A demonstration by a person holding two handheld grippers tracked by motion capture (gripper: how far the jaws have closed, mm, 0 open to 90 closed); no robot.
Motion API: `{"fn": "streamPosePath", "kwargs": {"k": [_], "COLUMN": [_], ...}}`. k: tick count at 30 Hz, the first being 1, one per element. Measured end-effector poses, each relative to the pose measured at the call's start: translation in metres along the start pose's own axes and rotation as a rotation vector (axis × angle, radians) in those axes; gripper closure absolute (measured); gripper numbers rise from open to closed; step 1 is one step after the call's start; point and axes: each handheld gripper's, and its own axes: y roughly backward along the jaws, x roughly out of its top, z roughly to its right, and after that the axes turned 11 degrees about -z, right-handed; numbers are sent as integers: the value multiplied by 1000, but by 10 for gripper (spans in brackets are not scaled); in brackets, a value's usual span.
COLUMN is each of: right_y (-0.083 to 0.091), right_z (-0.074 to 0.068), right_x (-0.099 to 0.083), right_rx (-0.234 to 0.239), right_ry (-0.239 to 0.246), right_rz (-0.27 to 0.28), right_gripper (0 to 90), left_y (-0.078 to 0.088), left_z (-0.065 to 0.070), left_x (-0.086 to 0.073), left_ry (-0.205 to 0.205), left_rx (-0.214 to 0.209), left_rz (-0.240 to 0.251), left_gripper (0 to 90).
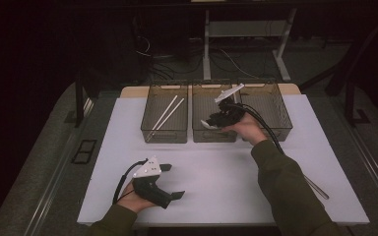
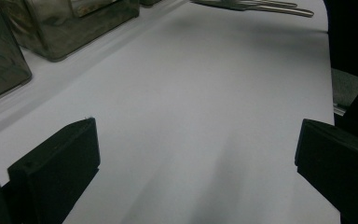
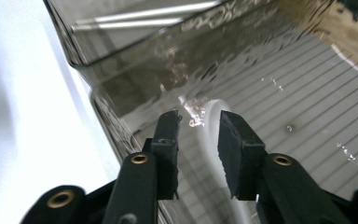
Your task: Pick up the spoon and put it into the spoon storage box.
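Three smoky clear bins stand in a row at the back of the white mat. The left bin (image 1: 163, 134) holds white chopsticks (image 1: 168, 112), which also show through its wall as chopsticks (image 3: 144, 15). My right gripper (image 1: 211, 121) reaches into the middle bin (image 1: 215, 136). Its jaws stand a little apart around a white spoon-like utensil (image 3: 210, 126). The utensil (image 1: 207, 123) lies against the right jaw, with a gap on its other side. My left gripper (image 1: 176, 181) rests wide open on the mat near the front, with nothing between the jaws (image 2: 196, 154).
The right bin (image 1: 271, 105) looks empty. A metal utensil (image 1: 318, 187) lies on the mat at the front right, behind the right forearm. Metal utensils (image 2: 256, 6) also lie far ahead of the left jaws. Dark floor and table legs lie beyond the mat.
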Motion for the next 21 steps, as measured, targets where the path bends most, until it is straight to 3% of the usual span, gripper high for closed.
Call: {"fn": "streamPosePath", "kwargs": {"k": [4,11,21], "right_y": [14,38,63], "right_z": [-3,-11,-22], "right_x": [-2,-9,-31], "right_rx": [33,69,72], "right_ry": [-21,-54,-48], "right_rz": [62,121,151], "right_gripper": [563,425,386], "left_y": [0,0,-1], "left_z": [0,0,1], "left_x": [0,0,0], "left_ry": [3,7,8], "left_rx": [1,2,3], "left_rz": [-1,0,2], "left_gripper": [0,0,0]}}
